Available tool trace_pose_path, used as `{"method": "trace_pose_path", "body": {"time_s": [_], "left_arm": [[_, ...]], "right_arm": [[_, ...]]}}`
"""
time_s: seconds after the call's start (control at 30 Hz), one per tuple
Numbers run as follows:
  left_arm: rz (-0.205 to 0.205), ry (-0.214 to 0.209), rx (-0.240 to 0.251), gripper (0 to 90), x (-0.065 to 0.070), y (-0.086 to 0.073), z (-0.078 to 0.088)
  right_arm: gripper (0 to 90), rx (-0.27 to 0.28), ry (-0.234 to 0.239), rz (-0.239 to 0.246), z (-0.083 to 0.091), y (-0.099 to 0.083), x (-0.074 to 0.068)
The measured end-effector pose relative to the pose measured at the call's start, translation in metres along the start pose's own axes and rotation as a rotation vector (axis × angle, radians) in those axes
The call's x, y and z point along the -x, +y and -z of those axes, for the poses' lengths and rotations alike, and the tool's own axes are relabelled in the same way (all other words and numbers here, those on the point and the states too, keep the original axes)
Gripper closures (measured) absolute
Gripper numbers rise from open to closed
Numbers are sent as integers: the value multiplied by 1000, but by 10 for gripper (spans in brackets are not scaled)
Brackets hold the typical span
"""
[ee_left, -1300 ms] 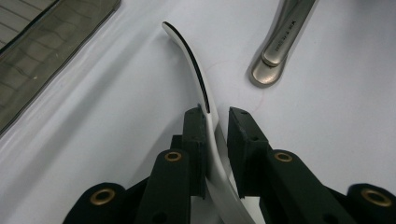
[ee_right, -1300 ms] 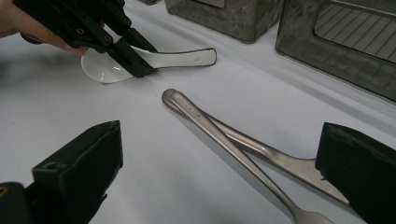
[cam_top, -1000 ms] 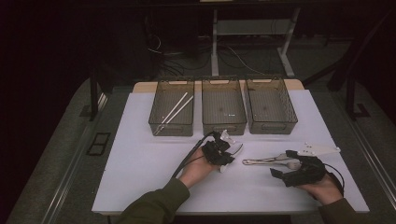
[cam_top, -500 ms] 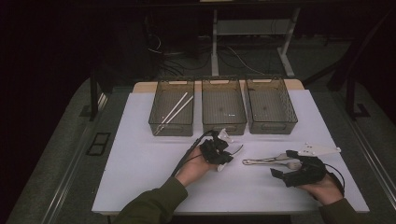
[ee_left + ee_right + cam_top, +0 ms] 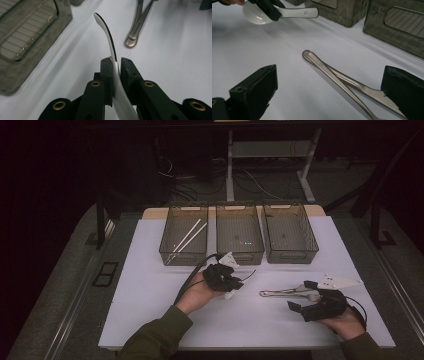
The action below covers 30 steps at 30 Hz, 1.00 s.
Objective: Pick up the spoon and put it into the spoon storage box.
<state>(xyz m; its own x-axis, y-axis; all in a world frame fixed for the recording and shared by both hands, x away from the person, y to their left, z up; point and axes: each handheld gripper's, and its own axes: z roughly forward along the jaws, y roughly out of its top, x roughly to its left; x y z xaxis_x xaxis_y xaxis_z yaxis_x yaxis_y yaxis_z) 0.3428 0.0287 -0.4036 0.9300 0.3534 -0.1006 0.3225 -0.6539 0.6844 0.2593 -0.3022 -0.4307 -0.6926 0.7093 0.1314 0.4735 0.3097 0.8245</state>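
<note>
My left gripper (image 5: 234, 283) is shut on a white ceramic soup spoon (image 5: 113, 62), held off the white table (image 5: 150, 290) in front of the middle bin (image 5: 250, 254). In the left gripper view the two jaws clamp the spoon's handle, which curves up and away. The right gripper view has the spoon (image 5: 287, 12) at its top left, bowl to the left. My right gripper (image 5: 301, 296) rests open near the table's right front. Two metal cutlery pieces (image 5: 329, 70) lie crossed on the table between its fingers (image 5: 254, 92), untouched.
Three smoky clear bins stand in a row at the back: the left bin (image 5: 182, 256) holds white chopsticks (image 5: 186, 237), then the middle one, then the right bin (image 5: 292, 254). The metal cutlery (image 5: 282, 293) lies right of centre.
My left gripper has lifted a little with the white spoon and drifted slightly left toward the bins. The right gripper and the metal cutlery have stayed where they were.
</note>
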Motion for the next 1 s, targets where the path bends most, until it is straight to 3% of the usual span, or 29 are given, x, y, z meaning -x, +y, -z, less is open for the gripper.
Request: {"method": "trace_pose_path", "body": {"time_s": [0.63, 1.0], "left_arm": [[-20, -12, 54, 798, -8, 11, 22], [-25, -24, 55, 798, -23, 25, 26]], "right_arm": [[7, -7, -5, 16, -5, -2, -2], [7, -7, -8, 10, -5, -2, -2]]}}
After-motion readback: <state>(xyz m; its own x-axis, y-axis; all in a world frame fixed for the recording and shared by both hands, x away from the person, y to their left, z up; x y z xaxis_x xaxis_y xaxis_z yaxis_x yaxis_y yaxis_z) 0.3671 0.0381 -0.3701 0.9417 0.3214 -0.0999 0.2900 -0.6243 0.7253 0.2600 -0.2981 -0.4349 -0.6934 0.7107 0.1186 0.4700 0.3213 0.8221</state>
